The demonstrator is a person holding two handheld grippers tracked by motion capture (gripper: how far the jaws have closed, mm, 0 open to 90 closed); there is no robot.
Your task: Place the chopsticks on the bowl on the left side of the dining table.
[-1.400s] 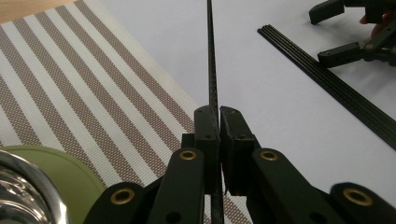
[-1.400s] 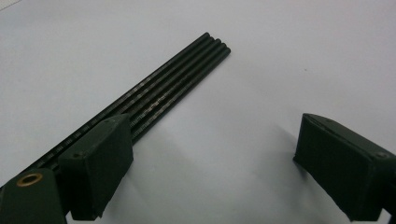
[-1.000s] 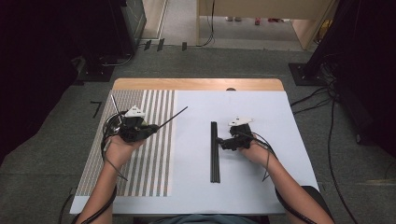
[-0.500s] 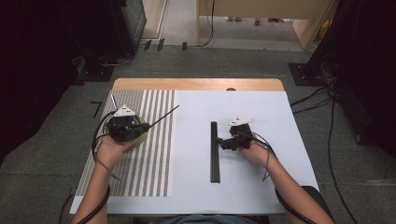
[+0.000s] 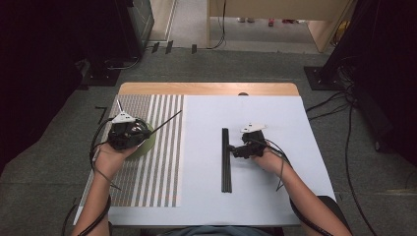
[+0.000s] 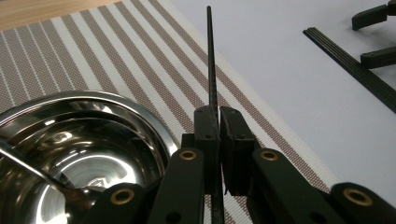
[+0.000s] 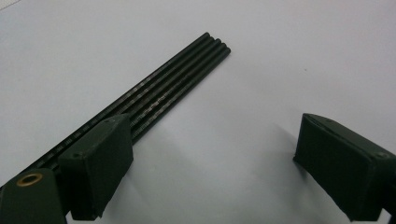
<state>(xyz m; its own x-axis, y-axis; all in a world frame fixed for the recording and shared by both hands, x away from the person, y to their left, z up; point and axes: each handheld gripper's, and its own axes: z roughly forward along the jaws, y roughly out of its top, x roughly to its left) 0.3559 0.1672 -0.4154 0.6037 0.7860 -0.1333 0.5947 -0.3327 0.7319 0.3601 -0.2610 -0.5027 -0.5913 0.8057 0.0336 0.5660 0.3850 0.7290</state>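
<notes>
My left gripper (image 5: 146,132) (image 6: 218,117) is shut on a thin black rod (image 5: 167,119) (image 6: 209,65). The rod sticks out past the jaws, up and to the right over the striped mat (image 5: 162,162) (image 6: 140,51). Just below this gripper sits a shiny steel bowl (image 5: 146,147) (image 6: 88,130). A row of several black rods (image 5: 225,162) (image 7: 175,84) lies side by side on the white table. My right gripper (image 5: 235,149) (image 7: 210,144) stands open at their right side, with one pad (image 7: 100,158) over the row and nothing gripped.
A thin metal handle (image 6: 32,165) leans inside the bowl. The white table top (image 5: 275,196) has a wooden strip (image 5: 206,89) along its far edge. Cables trail from both grippers, and dark equipment stands on the floor around the table.
My left gripper has carried the rod leftward across the striped mat and now hangs over the bowl. The right gripper and the row of rods have stayed put.
</notes>
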